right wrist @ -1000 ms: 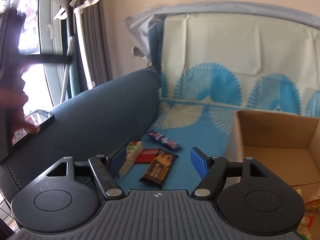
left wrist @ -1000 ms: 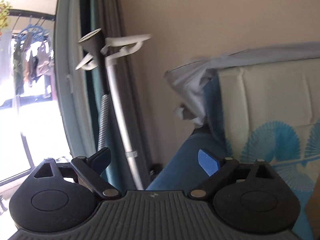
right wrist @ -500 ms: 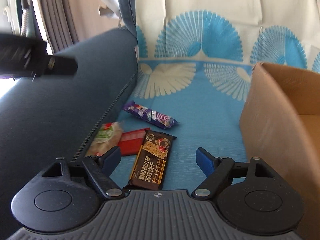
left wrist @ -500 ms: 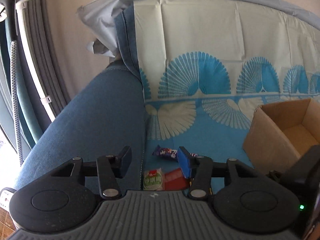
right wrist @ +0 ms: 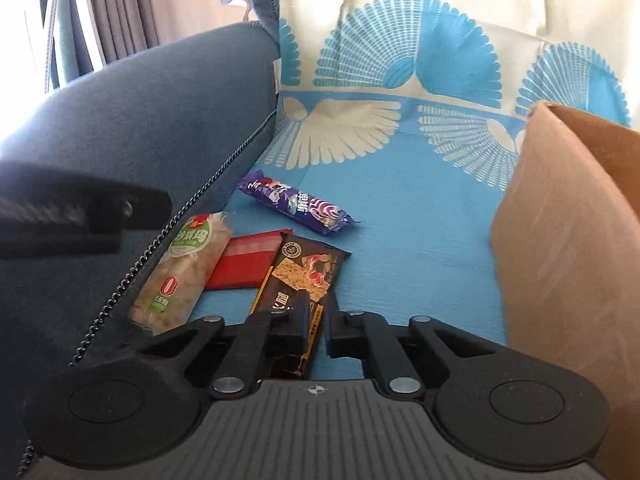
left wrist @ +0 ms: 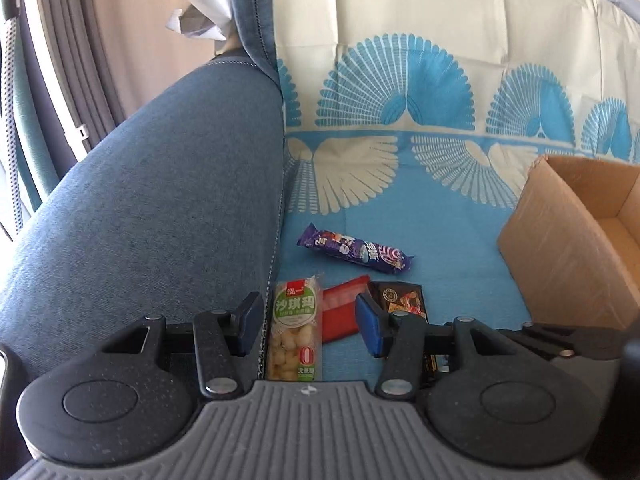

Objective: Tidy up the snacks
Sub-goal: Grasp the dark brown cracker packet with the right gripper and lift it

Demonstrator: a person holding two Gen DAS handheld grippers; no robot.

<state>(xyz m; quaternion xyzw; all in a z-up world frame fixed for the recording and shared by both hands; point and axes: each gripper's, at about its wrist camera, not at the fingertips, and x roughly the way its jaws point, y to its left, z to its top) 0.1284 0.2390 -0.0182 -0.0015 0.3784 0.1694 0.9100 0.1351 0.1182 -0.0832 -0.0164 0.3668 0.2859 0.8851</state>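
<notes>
Dark brown cracker-bar wrapper point(right wrist: 306, 276) | pinched at near end by right claw point(right wrist: 318, 326), jaws just closed, for boxing | left of brown cardboard box point(right wrist: 568, 240) | left claw point(left wrist: 310, 322) parted astride green-labelled nougat pack point(left wrist: 296, 328), ungripped

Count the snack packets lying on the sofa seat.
4: purple packet farthest back, green-labelled packet beside the armrest, red packet next to it, dark packet at the right gripper. The cardboard box may hide more.

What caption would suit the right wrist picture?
Right gripper shut on the dark cracker bar, lying beside three other snacks on a blue sofa cover, cardboard box alongside.
</notes>
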